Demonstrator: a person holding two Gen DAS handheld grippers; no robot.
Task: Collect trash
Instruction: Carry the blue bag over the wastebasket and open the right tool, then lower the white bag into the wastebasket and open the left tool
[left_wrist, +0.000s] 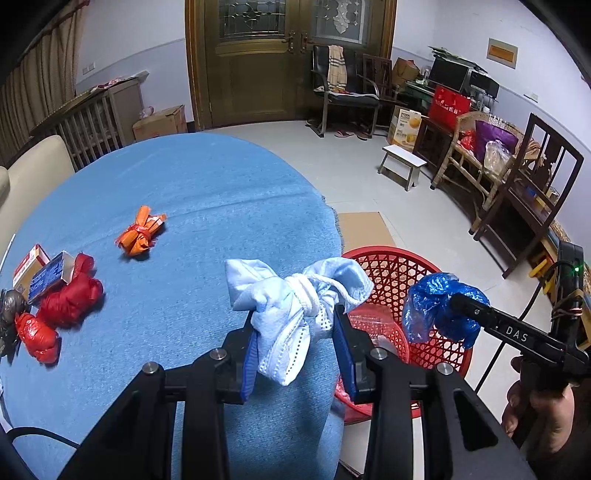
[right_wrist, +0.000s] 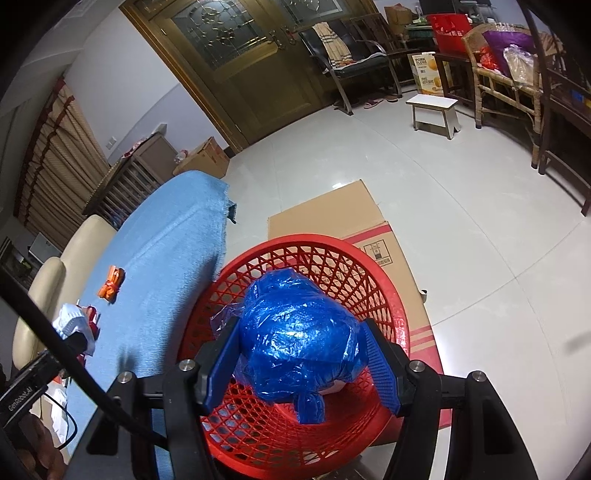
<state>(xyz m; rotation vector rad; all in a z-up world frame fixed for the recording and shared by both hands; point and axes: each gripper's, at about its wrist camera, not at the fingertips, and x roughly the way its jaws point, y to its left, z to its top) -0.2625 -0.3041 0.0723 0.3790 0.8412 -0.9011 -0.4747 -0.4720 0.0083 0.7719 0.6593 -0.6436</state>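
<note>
A knotted white face mask (left_wrist: 295, 314) is gripped in the left tool (left_wrist: 295, 332), held over the desk (left_wrist: 207, 192) near its right edge, just beside the red mesh basket (left_wrist: 402, 273) that stands on the floor against a flattened cardboard box (right_wrist: 332, 218). A crumpled blue plastic bag (right_wrist: 299, 339) is clamped between the blue pads of the right tool (right_wrist: 299, 354), which is held directly above the basket's opening; in the left wrist view the same bag is seen hanging from the tool tip over the basket's far side. Neither piece has been dropped yet, so 2 items are judged to be in transit. Something pale and clear appears to lie at the basket's bottom, but what it is cannot be told. Several pieces are left on the blue cloth: an orange tied wrapper (left_wrist: 140, 230) well in from the right edge, 2 red plastic bundles (left_wrist: 68, 295) near the left edge, and beside them 2 small cartons (left_wrist: 40, 269) and a dark crumpled object (left_wrist: 9, 306) at the very edge. The task is therefore judged to be roughly at its middle: the blue bag looks ready to be released into the basket, the mask would have to be carried past the desk's right edge first, and at least 5 items would remain to be fetched from the left side.
</note>
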